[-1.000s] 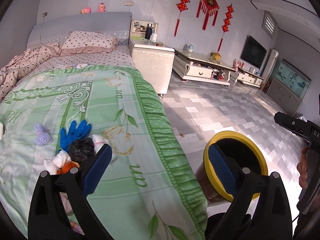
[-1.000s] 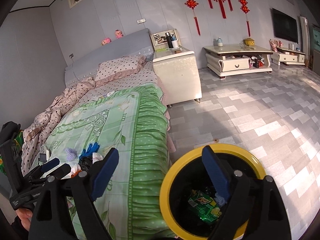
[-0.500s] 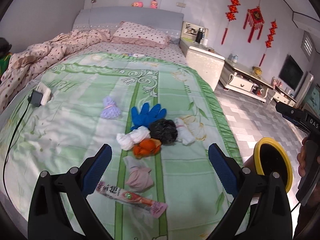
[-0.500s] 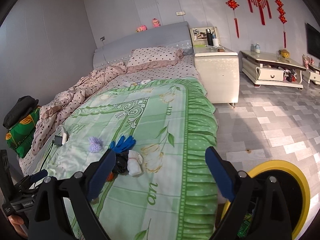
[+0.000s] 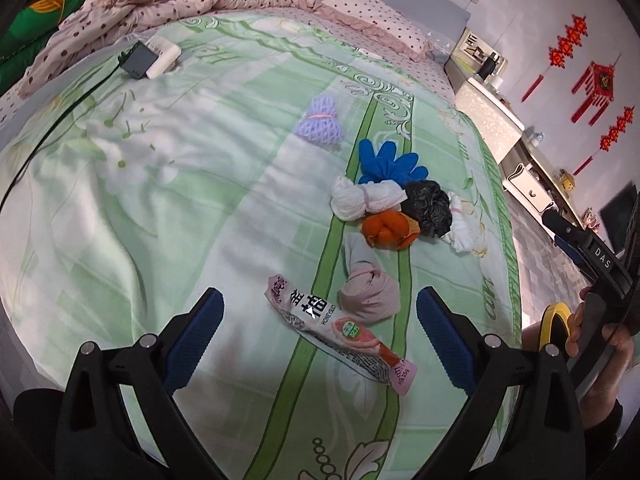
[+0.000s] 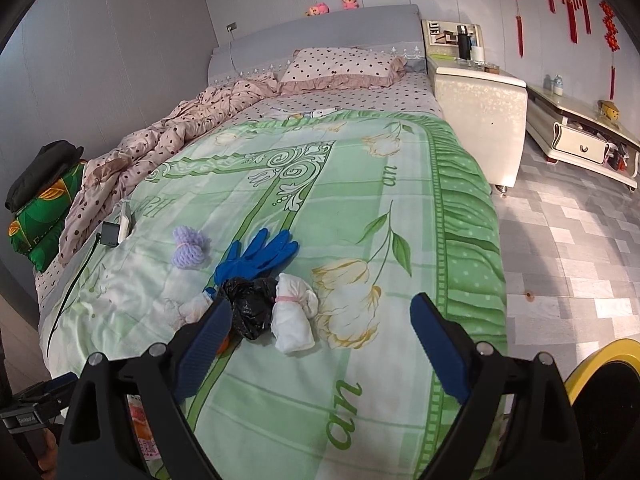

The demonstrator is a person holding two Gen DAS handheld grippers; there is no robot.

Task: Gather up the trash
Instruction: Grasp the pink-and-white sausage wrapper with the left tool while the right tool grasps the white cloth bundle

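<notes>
Trash lies on the green bedspread (image 5: pixel 180 208): a pink snack wrapper (image 5: pixel 340 334), a pinkish knotted bag (image 5: pixel 370 290), an orange bag (image 5: pixel 388 228), a black bag (image 5: pixel 428 206), two white knotted bags (image 5: pixel 360 198) (image 5: pixel 464 222), a blue glove (image 5: pixel 390 162) and a lilac knit bundle (image 5: pixel 320 122). My left gripper (image 5: pixel 320 340) hovers open just above the wrapper. My right gripper (image 6: pixel 322 346) is open over the bed edge, near the white bag (image 6: pixel 294 312), black bag (image 6: pixel 250 306), glove (image 6: pixel 256 258) and lilac bundle (image 6: pixel 190 246). The yellow-rimmed bin (image 6: pixel 600 392) stands on the floor at the right.
A charger and white block (image 5: pixel 150 58) with a black cable lie far left on the bed. A crumpled dotted quilt (image 6: pixel 168 140) and pillow (image 6: pixel 344 66) fill the head end. A white nightstand (image 6: pixel 478 116) and TV cabinet (image 6: pixel 580 132) stand beyond the bed on grey tiled floor.
Both grippers swung left from the bin toward the bed. The left one dropped close over the wrapper; the right now faces the trash pile, bin at its right edge. Both stayed open.
</notes>
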